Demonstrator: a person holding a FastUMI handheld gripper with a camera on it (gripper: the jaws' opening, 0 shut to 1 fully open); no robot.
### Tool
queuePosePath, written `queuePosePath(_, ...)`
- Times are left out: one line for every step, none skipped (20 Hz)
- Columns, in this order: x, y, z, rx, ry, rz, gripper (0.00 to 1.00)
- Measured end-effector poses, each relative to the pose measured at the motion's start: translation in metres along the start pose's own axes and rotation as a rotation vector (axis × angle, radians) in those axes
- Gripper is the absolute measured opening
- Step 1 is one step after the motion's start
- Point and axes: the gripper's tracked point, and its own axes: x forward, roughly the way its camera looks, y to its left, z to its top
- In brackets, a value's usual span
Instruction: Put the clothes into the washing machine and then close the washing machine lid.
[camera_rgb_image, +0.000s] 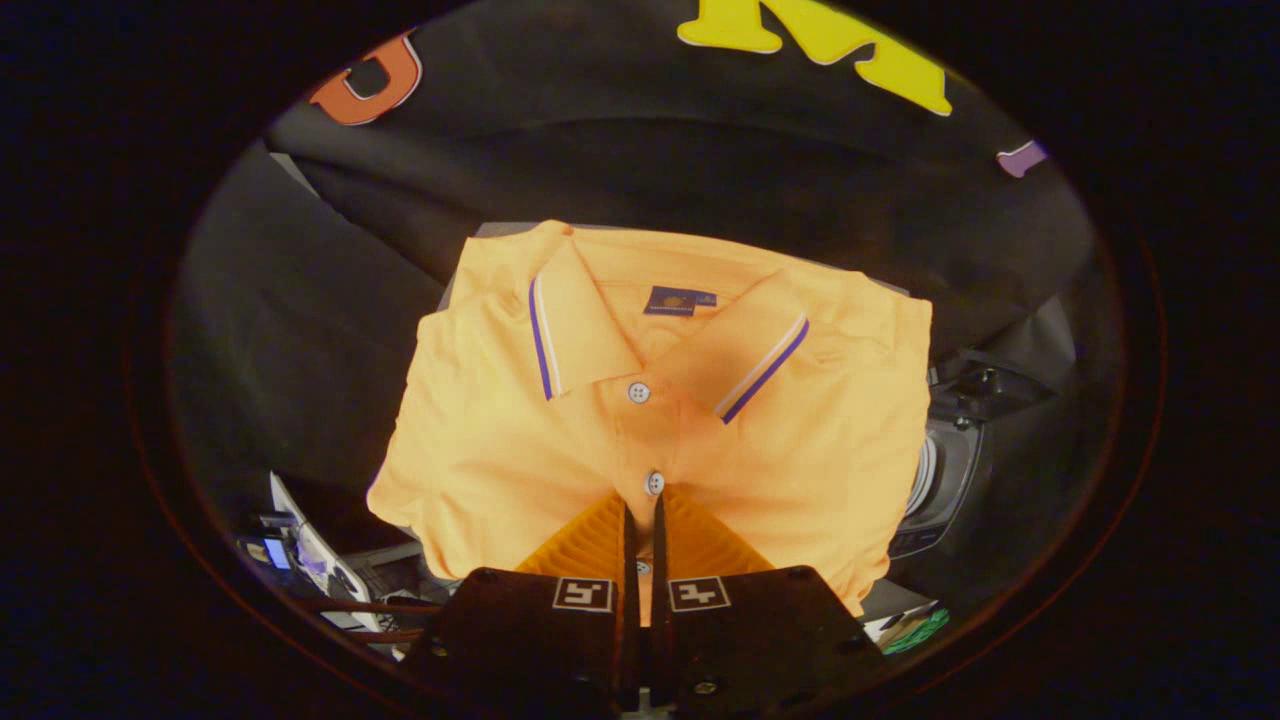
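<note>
Nearest, the gripper (640, 515) is seen with its two fingers drawn almost together, only a thin slit left between them, and the front placket of the orange polo shirt (660, 400) appears to be pinched in that slit just below the lower button, though a firm hold cannot be confirmed. The shirt, folded with its striped collar on the far side, is spread just ahead of and beyond the fingers. A rounded grey part of a machine (940, 490) is glimpsed past the shirt's right edge, so the loading is judged not yet done, and the lid remains to be closed.
</note>
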Motion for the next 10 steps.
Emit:
queuePosePath(-0.006, -0.002, 0.003, 0.015, -0.010, 0.006, 0.07)
queuePosePath(-0.010, -0.003, 0.005, 0.029, -0.017, 0.012, 0.07)
queuePosePath(-0.016, -0.006, 0.008, 0.042, -0.026, 0.018, 0.07)
queuePosePath(-0.021, -0.008, 0.011, 0.052, -0.034, 0.022, 0.07)
queuePosePath(-0.027, -0.012, 0.012, 0.062, -0.044, 0.022, 0.07)
queuePosePath(-0.030, -0.015, 0.014, 0.070, -0.051, 0.019, 0.07)
queuePosePath(-0.038, -0.018, 0.017, 0.078, -0.059, 0.019, 0.07)
queuePosePath(-0.047, -0.017, 0.021, 0.085, -0.066, 0.018, 0.07)
queuePosePath(-0.053, -0.017, 0.028, 0.094, -0.074, 0.015, 0.07)
queuePosePath(-0.060, -0.018, 0.033, 0.102, -0.084, 0.012, 0.07)
